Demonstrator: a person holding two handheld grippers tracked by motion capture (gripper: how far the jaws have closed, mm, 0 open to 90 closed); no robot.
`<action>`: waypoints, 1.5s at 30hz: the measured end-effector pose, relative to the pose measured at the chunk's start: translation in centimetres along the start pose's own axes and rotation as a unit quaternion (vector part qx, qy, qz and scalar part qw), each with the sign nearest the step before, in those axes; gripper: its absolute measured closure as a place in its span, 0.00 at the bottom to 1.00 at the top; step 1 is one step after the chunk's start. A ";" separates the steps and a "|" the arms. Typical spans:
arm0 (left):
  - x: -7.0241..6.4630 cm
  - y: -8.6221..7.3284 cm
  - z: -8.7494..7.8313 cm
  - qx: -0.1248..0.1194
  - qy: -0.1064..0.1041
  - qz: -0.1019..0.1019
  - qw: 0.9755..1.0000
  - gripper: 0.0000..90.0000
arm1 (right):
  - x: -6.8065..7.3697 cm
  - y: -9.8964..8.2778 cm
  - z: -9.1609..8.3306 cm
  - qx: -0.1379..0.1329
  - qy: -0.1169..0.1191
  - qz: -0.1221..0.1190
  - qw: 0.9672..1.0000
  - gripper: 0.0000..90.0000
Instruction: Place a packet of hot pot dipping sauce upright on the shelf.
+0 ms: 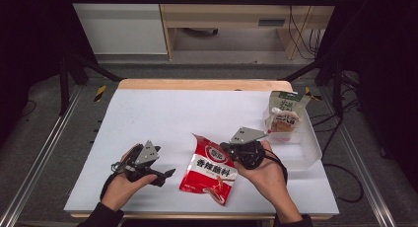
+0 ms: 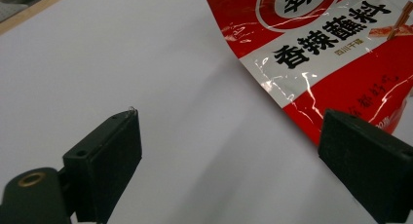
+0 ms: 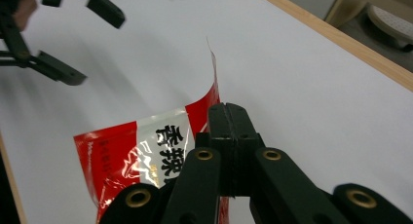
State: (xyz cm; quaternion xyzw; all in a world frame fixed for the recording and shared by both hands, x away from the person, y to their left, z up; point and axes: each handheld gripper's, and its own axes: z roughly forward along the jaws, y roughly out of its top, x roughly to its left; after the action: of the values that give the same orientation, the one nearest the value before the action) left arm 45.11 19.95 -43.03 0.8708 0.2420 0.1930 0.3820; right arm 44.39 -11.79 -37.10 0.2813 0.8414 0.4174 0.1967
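A red and white snack packet (image 1: 209, 172) with black characters lies at the middle front of the white table (image 1: 162, 113), its far corner curling up off the surface. My right gripper (image 1: 226, 149) is shut on the packet's upper right edge. In the right gripper view the jaws (image 3: 229, 109) press together over the packet (image 3: 131, 151). My left gripper (image 1: 166, 176) is open a little left of the packet, pointing at it. The left gripper view has the jaws (image 2: 231, 121) wide apart over bare table, with the packet (image 2: 331, 48) just ahead. From the right gripper view the left gripper (image 3: 100, 51) also stands open.
A clear plastic bin (image 1: 308, 148) stands at the table's right side, with a white and green pouch (image 1: 285, 116) leaning in its far end. A wooden strip (image 1: 207, 84) runs along the table's far edge. Metal frame rails flank both sides.
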 end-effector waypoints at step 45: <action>2.2 6.6 2.0 -0.015 -0.063 0.062 0.996 1.00 | -0.5 0.7 -0.7 0.025 0.045 -0.038 0.998 0.76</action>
State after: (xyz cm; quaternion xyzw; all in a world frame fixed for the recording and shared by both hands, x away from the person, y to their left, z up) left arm 49.68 16.15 -38.92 0.8888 0.1595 0.1645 0.3969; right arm 44.55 -12.20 -36.06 0.2349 0.8698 0.4003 0.1677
